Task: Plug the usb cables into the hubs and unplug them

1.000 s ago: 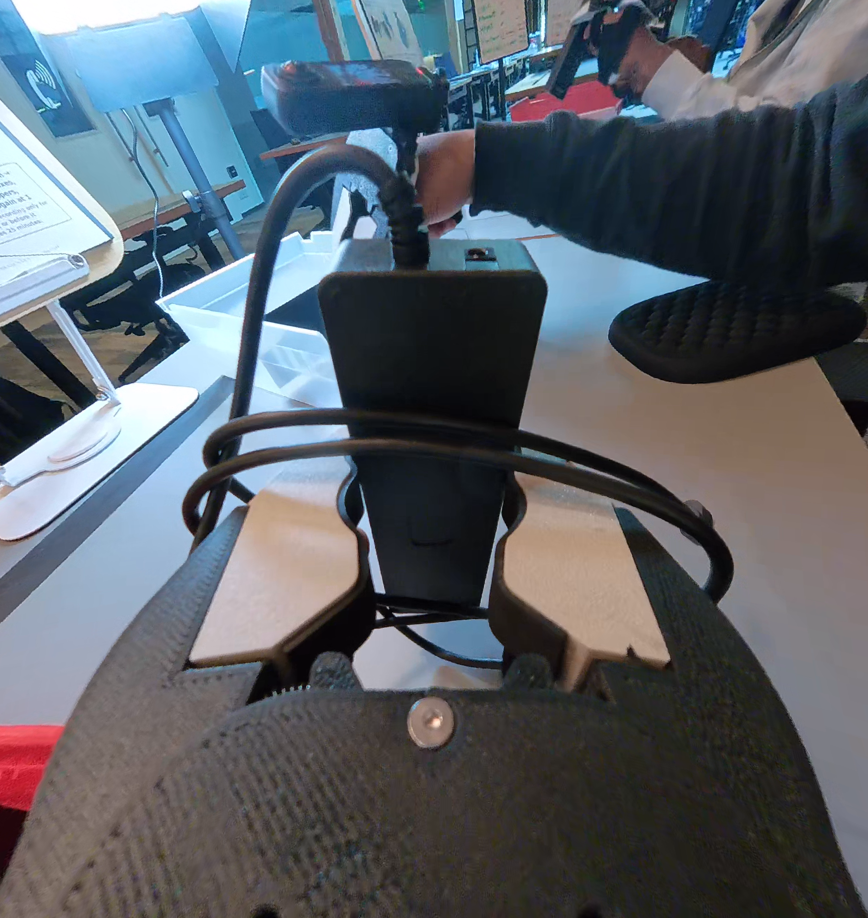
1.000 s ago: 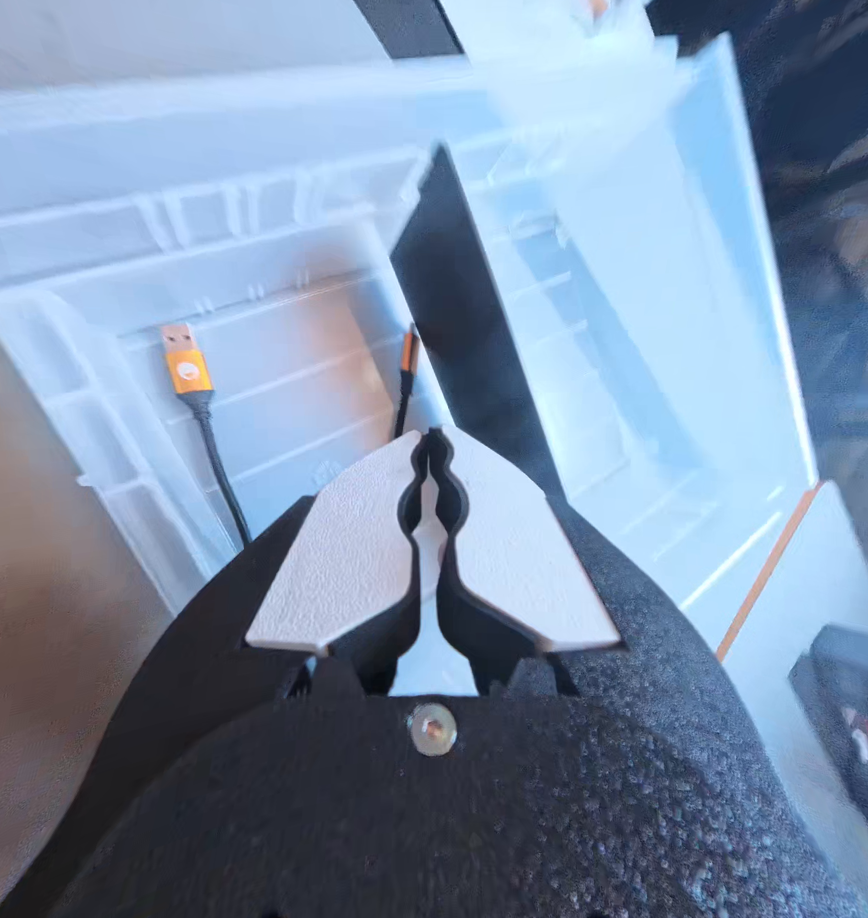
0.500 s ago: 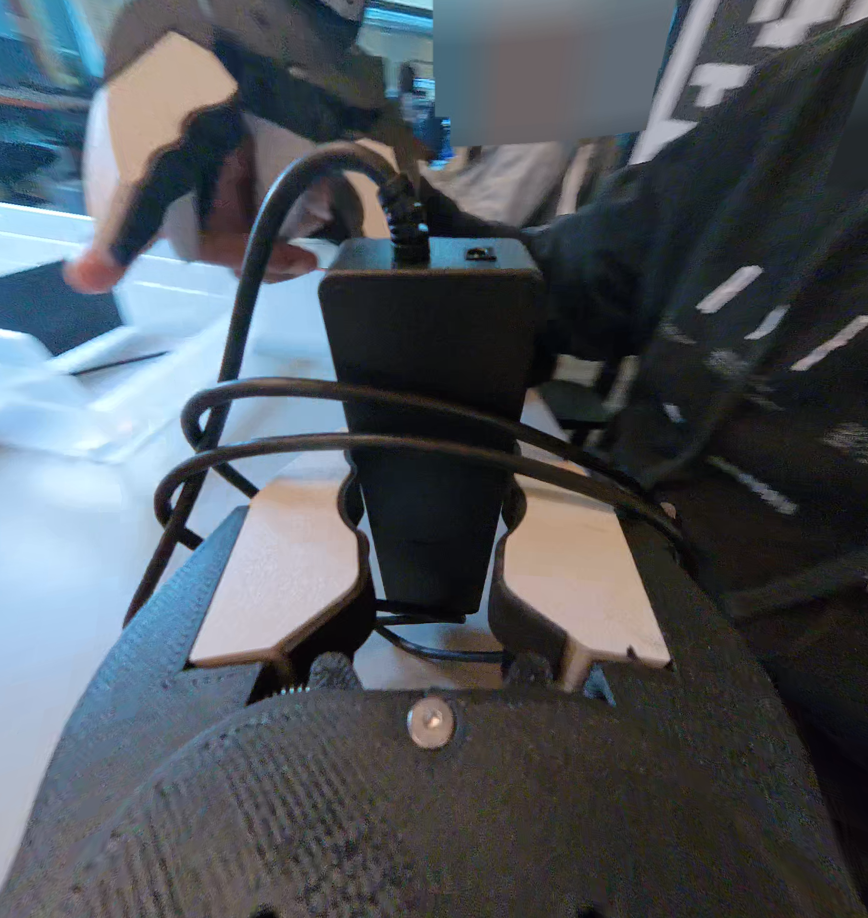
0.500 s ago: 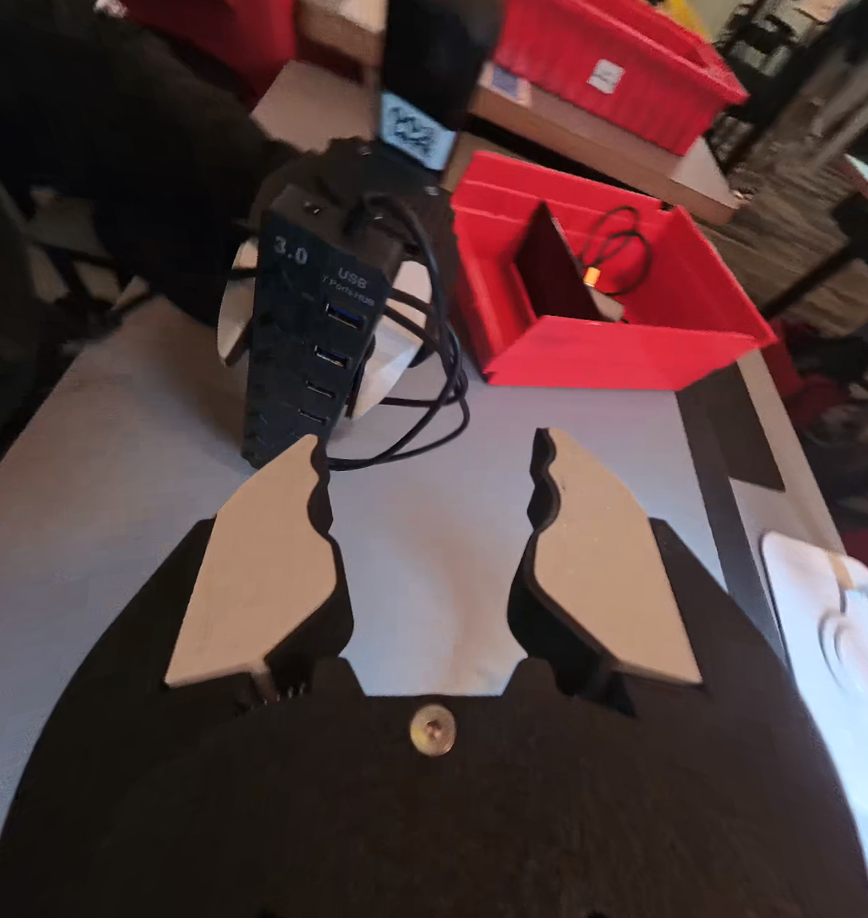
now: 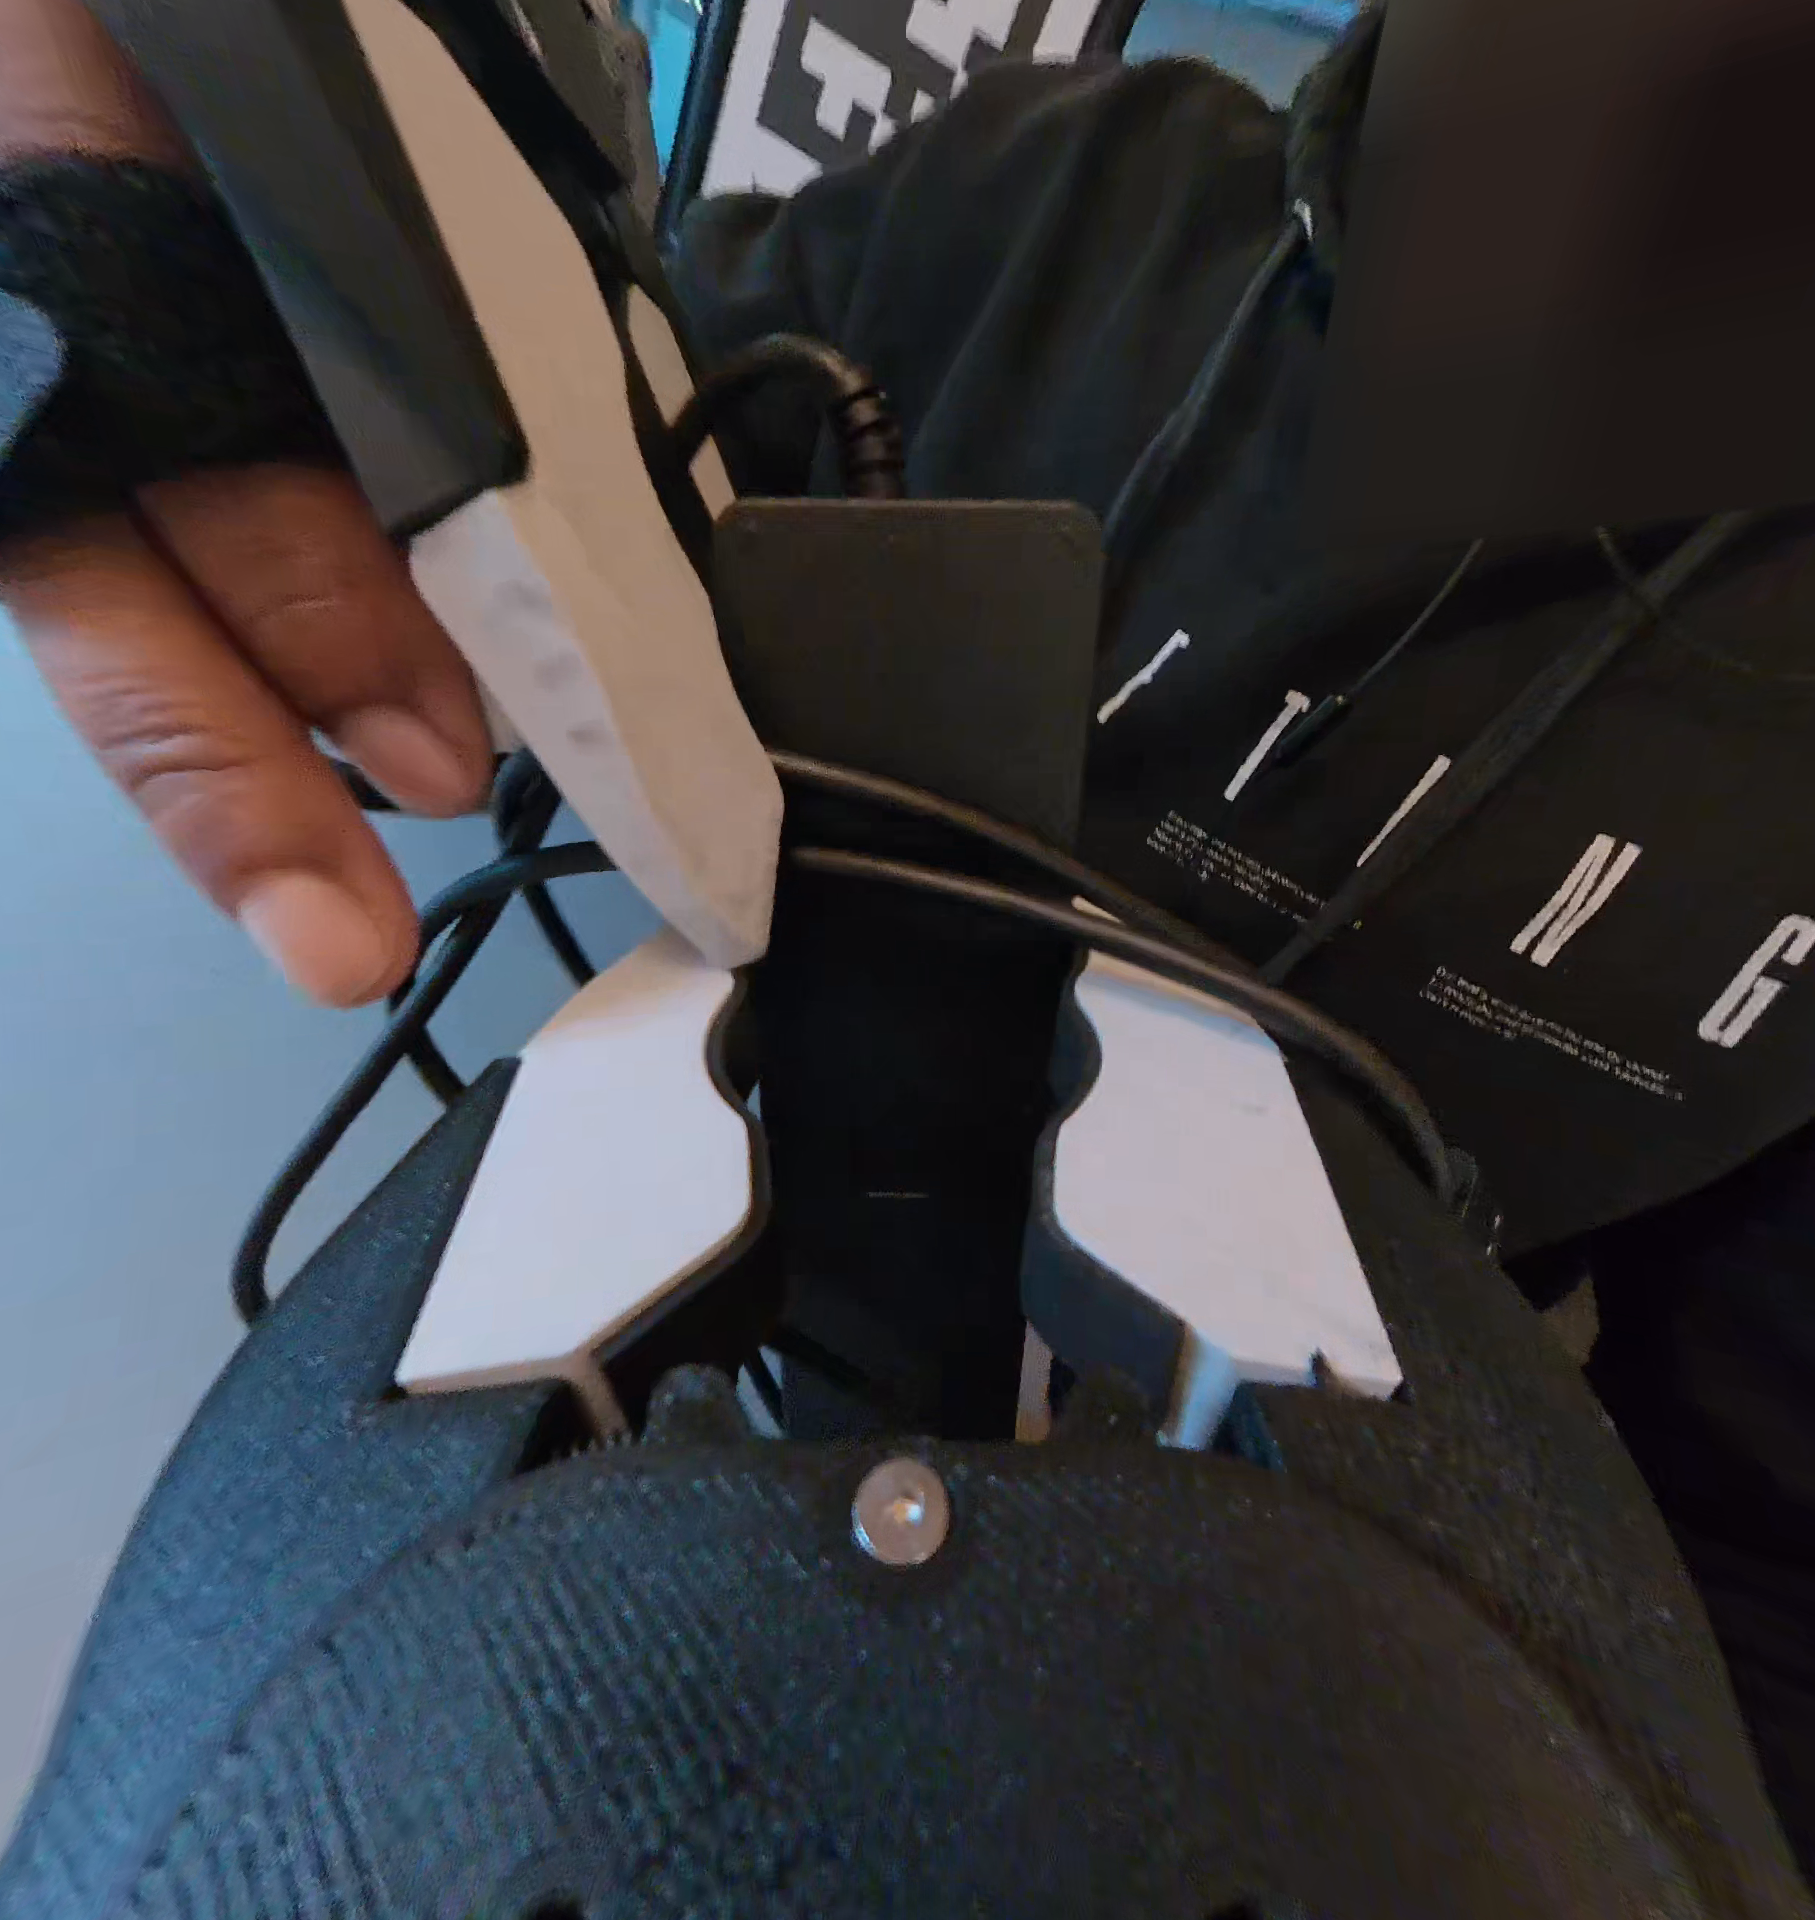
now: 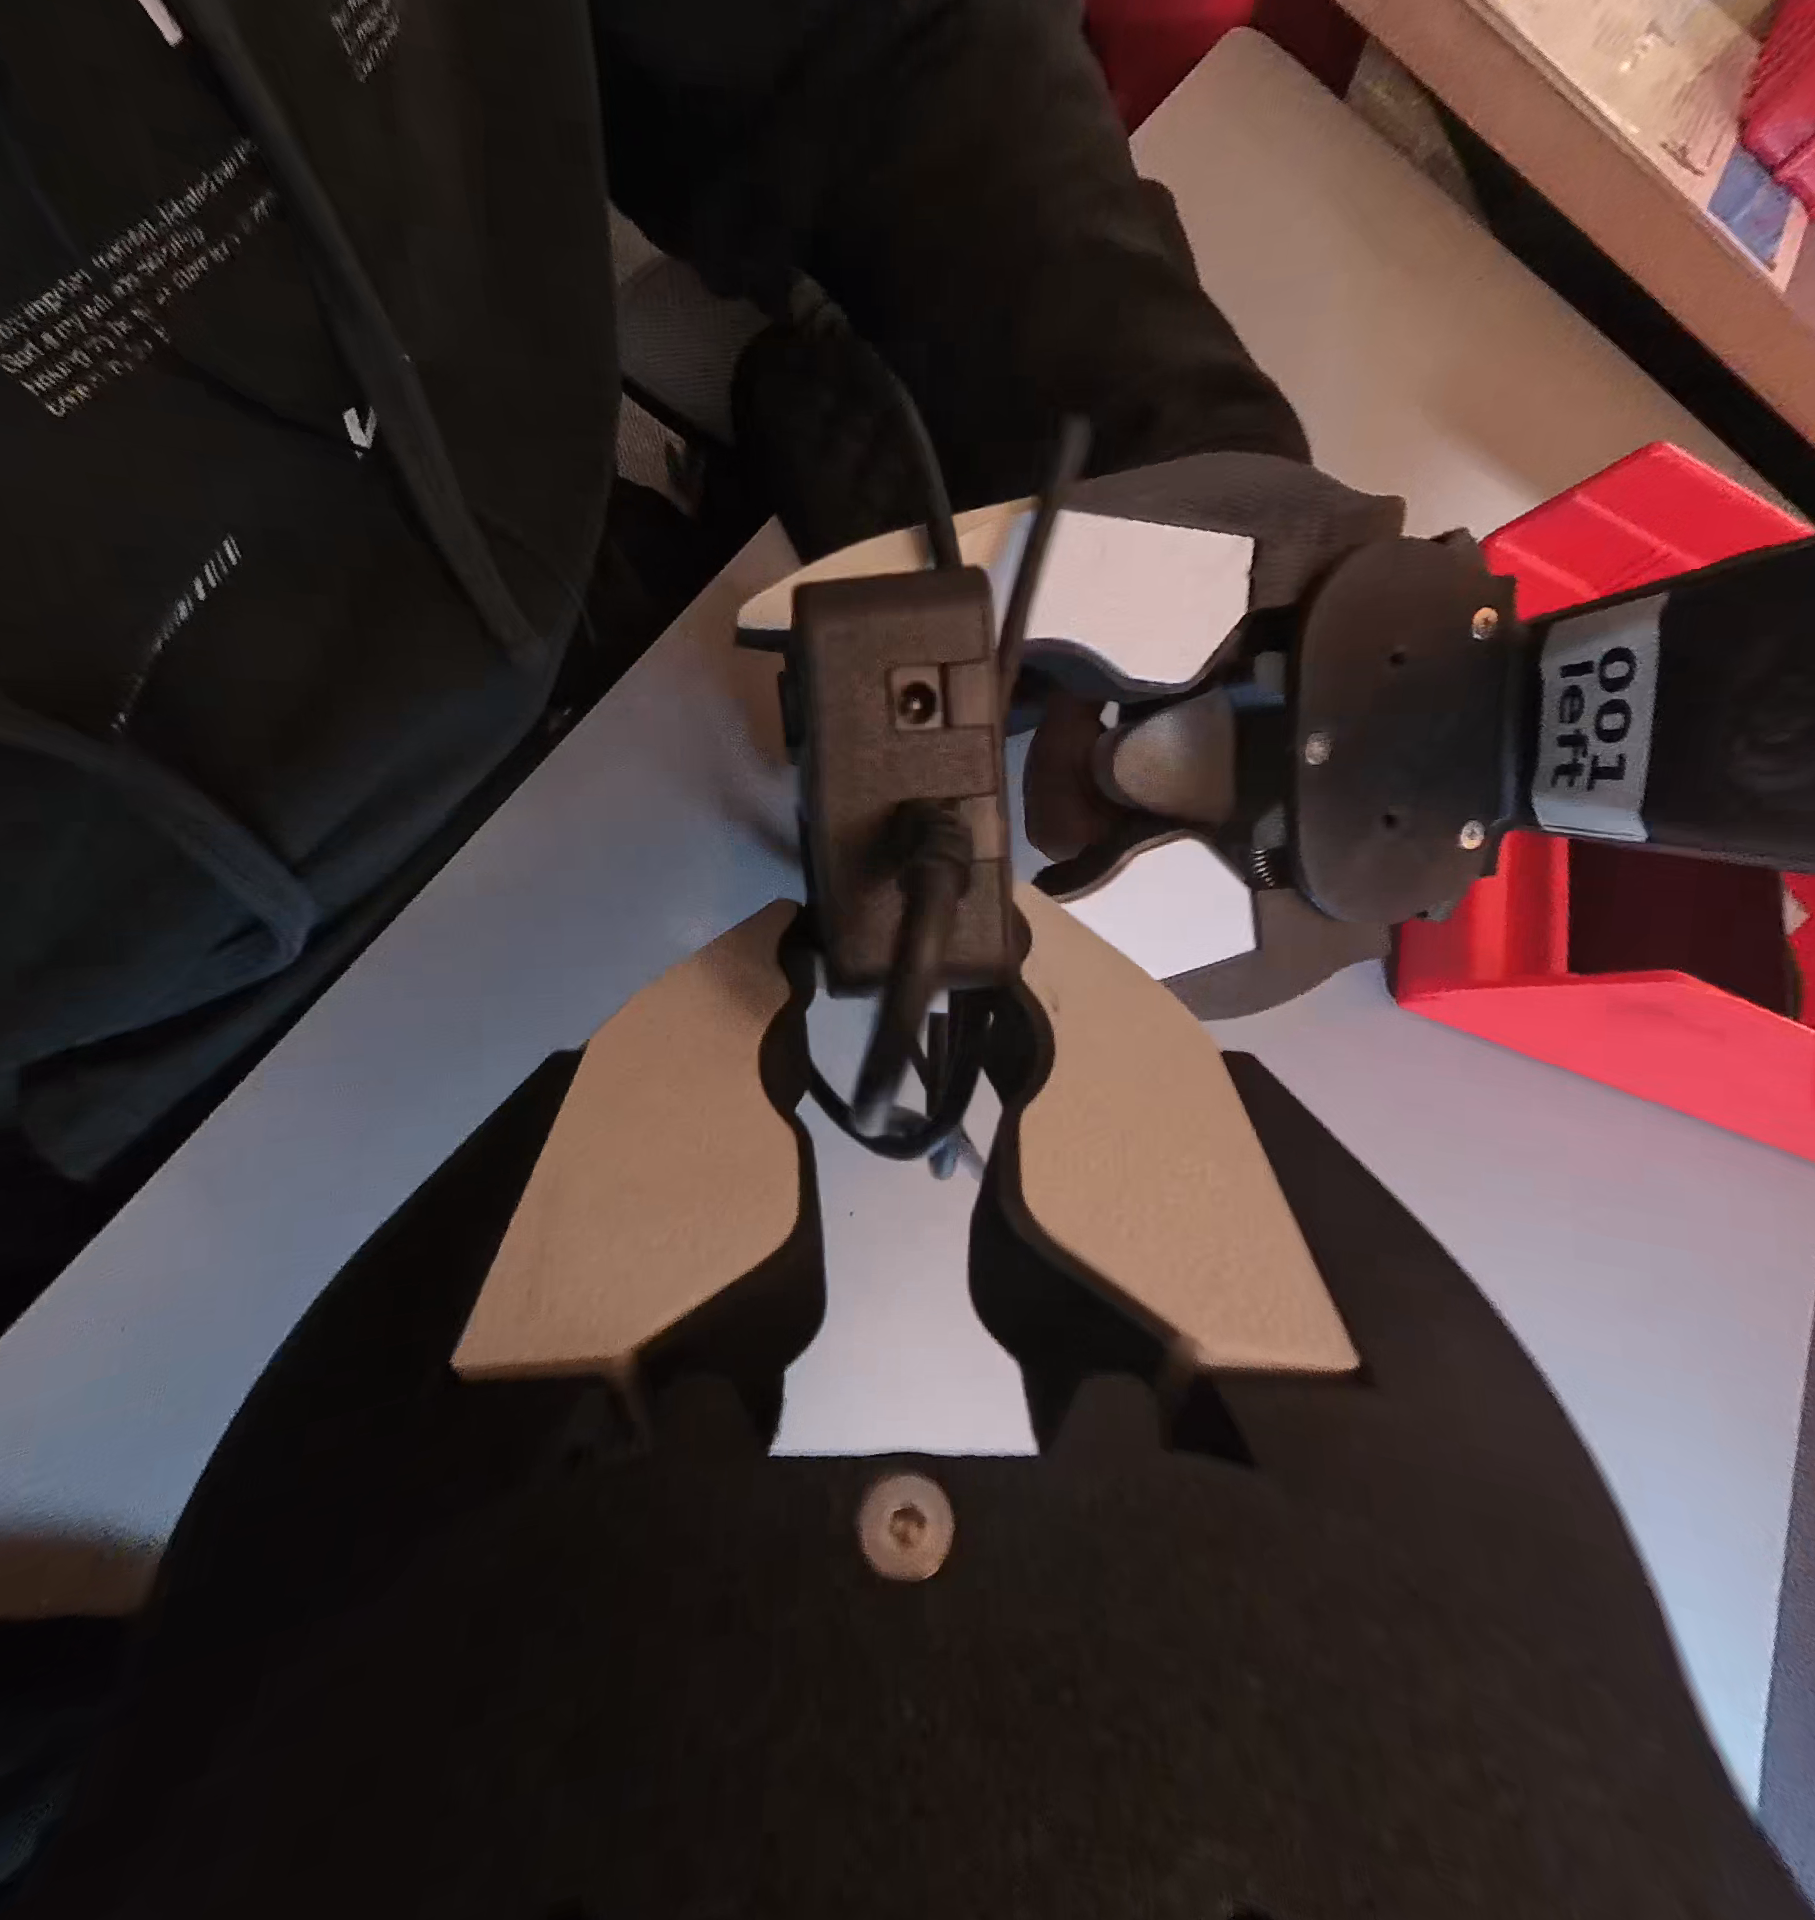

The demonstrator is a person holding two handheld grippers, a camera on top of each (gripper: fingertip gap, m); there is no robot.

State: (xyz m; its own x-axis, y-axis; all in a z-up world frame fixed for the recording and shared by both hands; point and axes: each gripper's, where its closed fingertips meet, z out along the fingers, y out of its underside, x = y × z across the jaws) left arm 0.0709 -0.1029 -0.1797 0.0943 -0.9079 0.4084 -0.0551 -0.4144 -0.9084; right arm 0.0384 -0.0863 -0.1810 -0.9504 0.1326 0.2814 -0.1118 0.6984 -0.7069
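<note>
A black USB hub (image 5: pixel 908 727) stands clamped between my left gripper's (image 5: pixel 908 997) fingers, with its own black cable (image 5: pixel 1090 883) looped around it. One white finger (image 5: pixel 622 675) of my right gripper comes down from the upper left and lies against the hub's left side. In the right wrist view my right gripper (image 6: pixel 908 945) has its fingertips pressed on both sides of the hub's cable end (image 6: pixel 903 727). The left gripper (image 6: pixel 1090 748) holds the hub from the right. The cable (image 6: pixel 913 904) leaves the hub's end and bunches between my right fingers. The hub's ports are hidden.
A person's dark hooded top (image 5: pixel 1402 520) is close behind the hub. The hand (image 5: pixel 238 727) holding the right gripper is at the left. A red bin (image 6: pixel 1609 1018) sits on the pale table (image 6: pixel 1402 1299) beyond the left gripper. A wooden desk (image 6: pixel 1609 156) is farther off.
My left gripper swung the hub round toward the person's body. My right gripper left the clear box, opened, came to the hub and closed on its cable end.
</note>
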